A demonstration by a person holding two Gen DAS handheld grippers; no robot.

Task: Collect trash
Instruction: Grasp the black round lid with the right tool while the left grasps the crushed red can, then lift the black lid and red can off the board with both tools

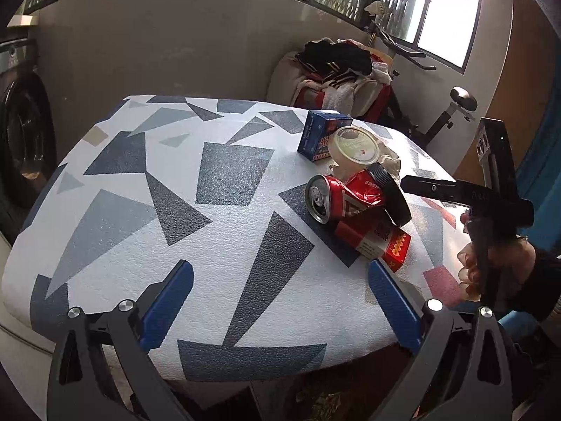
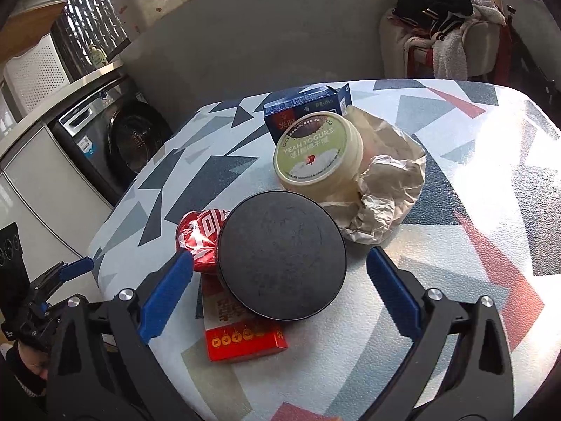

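My left gripper (image 1: 280,301) hangs open over bare tablecloth (image 1: 217,245), the trash well off to its right. My right gripper (image 2: 280,298) gapes around the black lid (image 2: 282,256), which leans on the crushed red can (image 2: 201,238) and red carton (image 2: 242,340), the yogurt tub (image 2: 319,154) behind.

Around the black round lid (image 2: 282,256): crushed red can (image 2: 200,240) left, yogurt tub (image 2: 317,151) behind, red carton (image 2: 242,336) beneath; my fingers (image 2: 164,301) spread wide.

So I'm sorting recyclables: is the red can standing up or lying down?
Lying down. The red can rests on its side on the table, dented, its pull-tab top facing sideways toward the left wrist camera.
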